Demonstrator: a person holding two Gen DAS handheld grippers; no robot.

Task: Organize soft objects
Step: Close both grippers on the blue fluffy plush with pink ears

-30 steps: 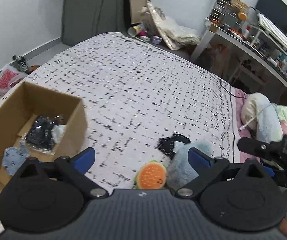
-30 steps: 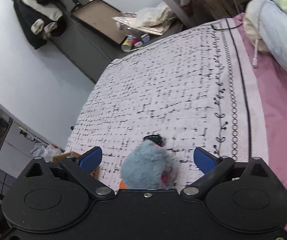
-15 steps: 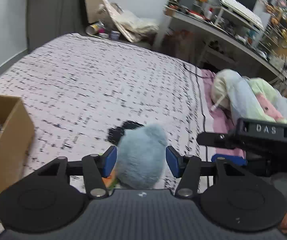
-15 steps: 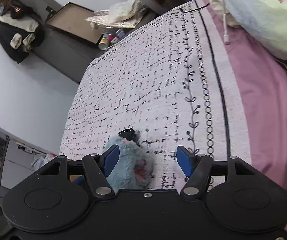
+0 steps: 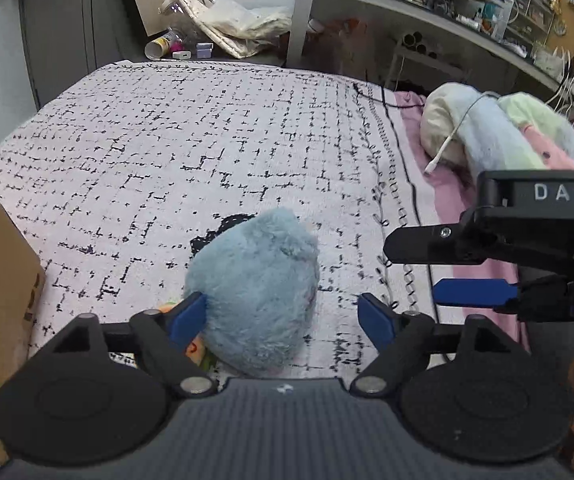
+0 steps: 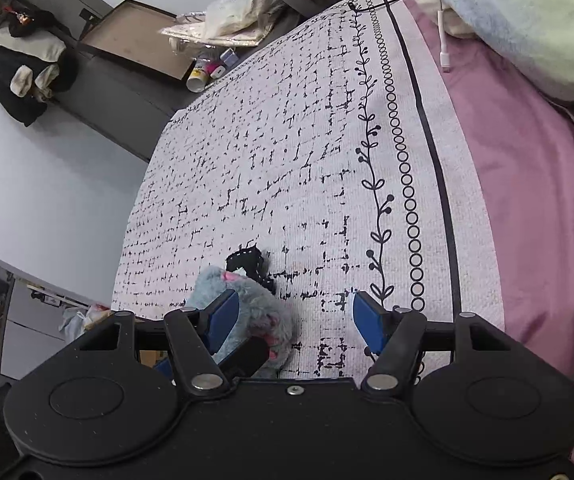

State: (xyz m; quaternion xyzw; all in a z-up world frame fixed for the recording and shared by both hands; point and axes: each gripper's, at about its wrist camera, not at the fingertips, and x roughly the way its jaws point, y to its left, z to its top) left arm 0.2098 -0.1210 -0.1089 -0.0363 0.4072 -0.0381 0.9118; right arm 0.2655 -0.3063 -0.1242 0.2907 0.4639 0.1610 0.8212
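Two claws angled down over blue plush toy (image 5: 253,284), left claw (image 5: 283,318) just reopening, released, right claw (image 6: 295,320) released.

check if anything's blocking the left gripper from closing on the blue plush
Nothing visible does. The blue plush already sits between the pads of the left gripper, against the left pad, with bare bedspread toward the other. The right gripper hangs off to the side.

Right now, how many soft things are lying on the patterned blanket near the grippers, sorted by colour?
Blue-grey: 1, the furry plush toy
Orange: 1, a small toy mostly hidden beside the plush
Black: 1, a lacy cloth piece behind the plush
Total: 3
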